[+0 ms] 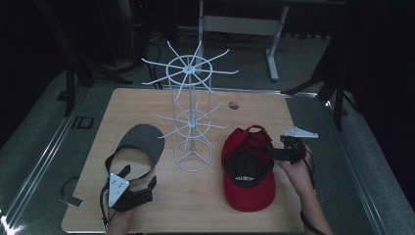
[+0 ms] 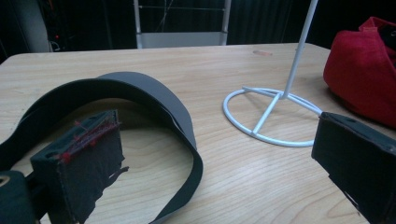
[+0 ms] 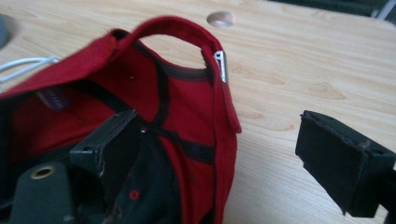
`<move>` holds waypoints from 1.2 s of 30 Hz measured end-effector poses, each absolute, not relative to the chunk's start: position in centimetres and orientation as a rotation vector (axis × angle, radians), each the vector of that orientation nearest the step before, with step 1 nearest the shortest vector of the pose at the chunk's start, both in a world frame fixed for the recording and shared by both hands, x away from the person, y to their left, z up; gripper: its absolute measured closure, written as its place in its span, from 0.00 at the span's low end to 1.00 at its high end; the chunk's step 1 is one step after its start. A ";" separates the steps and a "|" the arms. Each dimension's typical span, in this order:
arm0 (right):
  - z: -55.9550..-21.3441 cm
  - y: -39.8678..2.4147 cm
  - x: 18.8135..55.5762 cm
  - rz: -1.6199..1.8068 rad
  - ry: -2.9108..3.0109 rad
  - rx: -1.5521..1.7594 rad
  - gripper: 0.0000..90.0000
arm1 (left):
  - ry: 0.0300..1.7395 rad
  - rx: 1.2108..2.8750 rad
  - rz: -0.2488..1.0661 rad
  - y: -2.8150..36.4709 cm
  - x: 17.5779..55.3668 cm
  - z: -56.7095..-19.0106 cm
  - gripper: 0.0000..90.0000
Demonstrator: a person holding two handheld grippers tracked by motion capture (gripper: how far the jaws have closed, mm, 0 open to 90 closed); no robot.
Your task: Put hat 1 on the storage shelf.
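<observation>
The wooden table [image 1: 147, 105] carries everything, its far edge bearing a small round hole [image 1: 234, 105] right of the middle. At the table's centre stands a white wire rack [image 1: 192, 110], the tallest thing on it, with a ring base, a thin upright post and two tiers of spoke arms fanning outward; it stands between the two caps and so divides the left side of the table from the right. Right of the rack's base, toward the near edge, lies the red cap [image 1: 247, 171], upside down with its dark lining showing, its brim pointing to the near edge and its back strap arching toward the far edge. Left of the rack lies the grey visor [image 1: 139, 144], its brim toward the far edge and its dark band looping back to the near left. The right gripper [image 1: 277, 152] sits at the red cap's right rim with its jaws spread: in the right gripper view one jaw is inside the crown and the other outside over bare wood, the cap's wall between them, not pinched. The left gripper [image 1: 139, 180] rests near the near left corner, jaws apart and holding nothing, one jaw just inside the visor's band loop.
</observation>
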State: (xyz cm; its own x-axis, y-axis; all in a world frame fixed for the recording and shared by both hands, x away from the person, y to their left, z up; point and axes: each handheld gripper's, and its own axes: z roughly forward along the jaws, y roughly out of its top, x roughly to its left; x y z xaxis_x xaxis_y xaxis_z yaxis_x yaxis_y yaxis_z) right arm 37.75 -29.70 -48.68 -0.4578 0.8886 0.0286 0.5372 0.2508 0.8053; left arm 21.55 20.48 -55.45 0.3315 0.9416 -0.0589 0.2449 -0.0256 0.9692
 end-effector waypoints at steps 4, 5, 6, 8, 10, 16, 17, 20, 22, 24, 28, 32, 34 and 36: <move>-49.1 -29.3 38.4 1.058 2.121 1.291 0.19 | 1.121 1.518 0.805 20.4 21.5 -55.4 0.02; -49.3 -29.2 38.5 1.047 2.125 1.285 0.19 | 1.120 1.519 0.803 20.4 21.5 -55.4 0.02; -49.5 -29.1 38.6 1.034 2.125 1.279 0.21 | 1.119 1.519 0.801 20.4 21.5 -55.4 0.02; -49.8 -29.0 38.8 1.021 2.147 1.281 0.24 | 1.119 1.523 0.799 20.4 21.5 -55.5 0.02; -50.2 -28.7 38.8 0.981 2.167 1.254 0.28 | 1.113 1.522 0.794 20.4 21.5 -55.5 0.02; -51.6 -27.9 38.7 0.913 2.211 1.226 0.41 | 1.114 1.528 0.793 20.3 21.5 -55.5 0.02; -51.8 -27.8 38.7 0.906 2.214 1.224 0.43 | 1.116 1.533 0.792 20.3 21.6 -55.6 0.02; -52.2 -27.5 38.8 0.873 2.223 1.229 0.49 | 1.120 1.534 0.791 20.4 21.6 -55.6 0.02; -52.5 -27.4 39.0 0.857 2.228 1.234 0.50 | 1.119 1.534 0.791 20.3 21.6 -55.6 0.02; -52.7 -27.3 39.0 0.839 2.226 1.223 0.57 | 1.119 1.537 0.791 20.3 21.6 -55.6 0.02; -52.8 -27.1 39.1 0.827 2.238 1.224 0.71 | 1.121 1.539 0.791 20.3 21.6 -55.7 0.02; -52.5 -27.1 39.0 0.835 2.255 1.234 0.95 | 1.123 1.539 0.791 20.3 21.6 -55.7 0.02; -52.3 -27.1 38.8 0.840 2.246 1.238 0.96 | 1.125 1.541 0.790 20.3 21.6 -55.7 0.02; -52.1 -27.1 38.7 0.853 2.233 1.240 0.96 | 1.128 1.540 0.792 20.4 21.6 -55.7 0.02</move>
State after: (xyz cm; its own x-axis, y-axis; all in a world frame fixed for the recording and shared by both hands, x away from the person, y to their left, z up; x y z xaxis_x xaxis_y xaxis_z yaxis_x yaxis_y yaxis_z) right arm 38.66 -27.11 -52.08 -0.4979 0.8633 -0.0824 0.5888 0.4062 0.6988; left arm 21.64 20.36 -55.70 0.3440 0.9372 -0.0585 0.2633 -0.0365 0.9640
